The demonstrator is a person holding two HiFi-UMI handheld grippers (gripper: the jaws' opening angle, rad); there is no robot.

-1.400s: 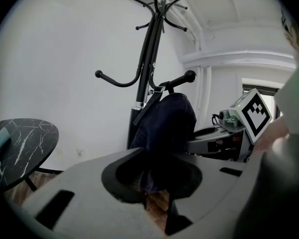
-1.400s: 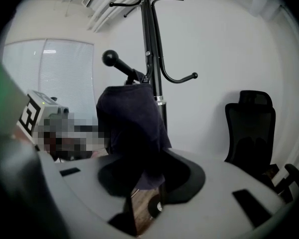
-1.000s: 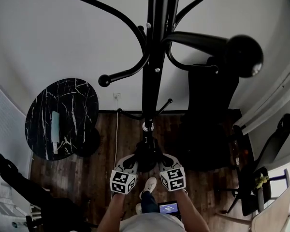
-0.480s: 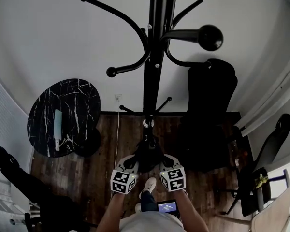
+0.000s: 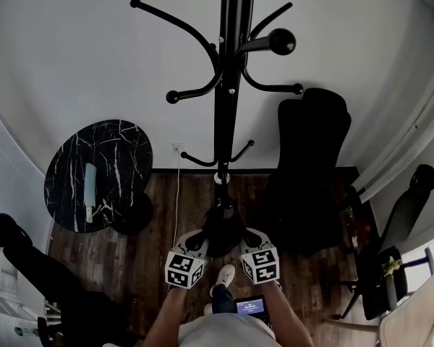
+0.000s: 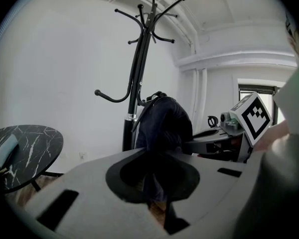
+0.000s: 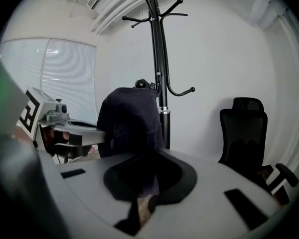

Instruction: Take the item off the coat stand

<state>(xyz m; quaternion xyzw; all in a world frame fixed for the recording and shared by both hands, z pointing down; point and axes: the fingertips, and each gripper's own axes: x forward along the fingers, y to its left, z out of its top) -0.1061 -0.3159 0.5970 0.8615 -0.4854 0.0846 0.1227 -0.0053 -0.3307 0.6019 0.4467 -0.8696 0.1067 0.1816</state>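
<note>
Both my tongs are pinched shut on the same dark garment (image 6: 162, 126): the left tongs (image 6: 157, 195) have a fold of it drawn down between their jaws, and the right tongs (image 7: 139, 195) grip another fold the same way. The garment hangs bunched between them, low and just in front of the pole of the coat stand (image 5: 224, 85). I cannot tell whether its top is clear of a hook.

I judge it soft and limp, fairly light and not fragile. It will sag, swing and drag from wherever I hold it. Cloth can creep out of a thin pinch, so a thick fold near the collar or top edge is the best hold, one side in each pair of tongs.

I count one garment, one coat stand, two tongs, one marble tabletop (image 5: 72, 194) with one pale object on it, and one black office chair (image 7: 246, 128).
</note>
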